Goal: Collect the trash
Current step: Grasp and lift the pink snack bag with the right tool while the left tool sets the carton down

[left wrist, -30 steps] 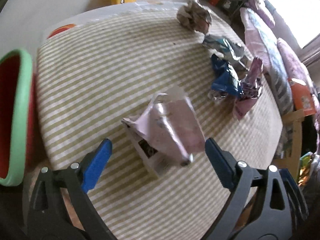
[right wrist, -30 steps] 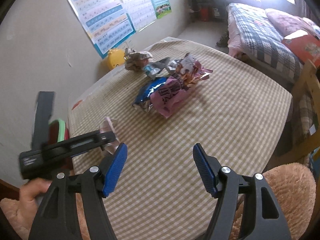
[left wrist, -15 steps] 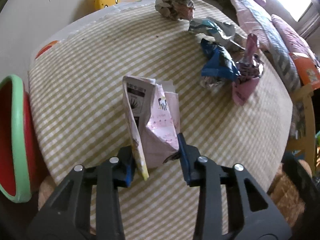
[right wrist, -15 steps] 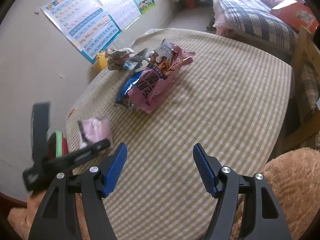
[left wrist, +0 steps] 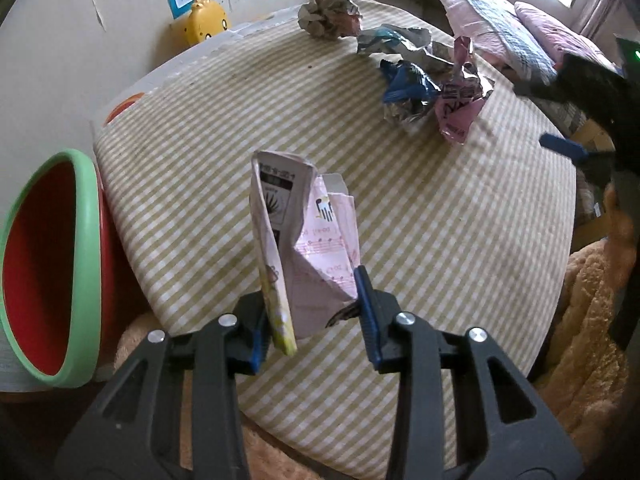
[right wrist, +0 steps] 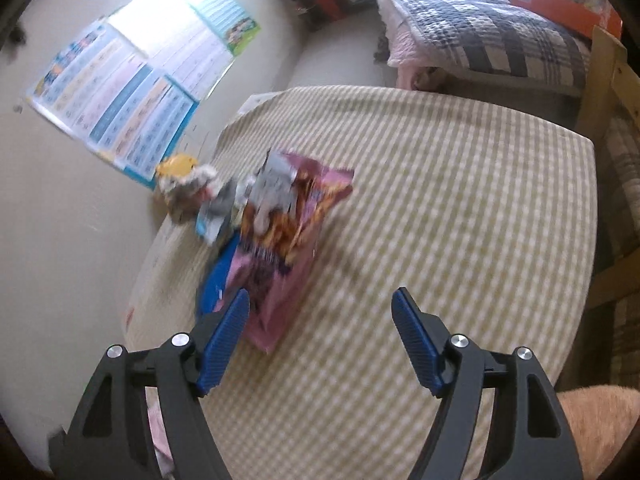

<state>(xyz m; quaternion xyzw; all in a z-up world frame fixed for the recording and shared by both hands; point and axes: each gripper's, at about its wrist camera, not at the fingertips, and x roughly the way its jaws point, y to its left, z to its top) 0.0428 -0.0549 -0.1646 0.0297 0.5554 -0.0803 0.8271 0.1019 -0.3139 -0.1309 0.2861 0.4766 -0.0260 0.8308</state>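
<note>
A crushed pink carton point(left wrist: 308, 240) stands upright, lifted a little above the checked table point(left wrist: 224, 128), with my left gripper point(left wrist: 314, 312) shut on its lower end. Several crumpled wrappers lie at the far side: a grey-brown paper ball point(left wrist: 328, 16), a silver wrapper point(left wrist: 400, 42), a blue packet point(left wrist: 408, 84) and a pink snack bag point(left wrist: 460, 108). In the right wrist view the pink snack bag point(right wrist: 288, 248) and blue packet point(right wrist: 218, 280) lie just ahead of my right gripper point(right wrist: 322, 320). Its jaws are opening, with nothing between them. The right gripper point(left wrist: 580, 120) also shows at the left wrist view's right edge.
A red bin with a green rim point(left wrist: 52, 264) stands off the table's left edge. A yellow toy point(left wrist: 206, 20) sits by the wall under posters point(right wrist: 132, 96). A bed point(right wrist: 500, 36) and a wooden chair frame point(right wrist: 608, 92) stand beyond the table. A brown plush point(left wrist: 592, 320) lies at the near right.
My left gripper closed on the pink carton and raised it upright off the table. My right gripper swung toward the wrapper pile, and the pink bag now sits close before its jaws.
</note>
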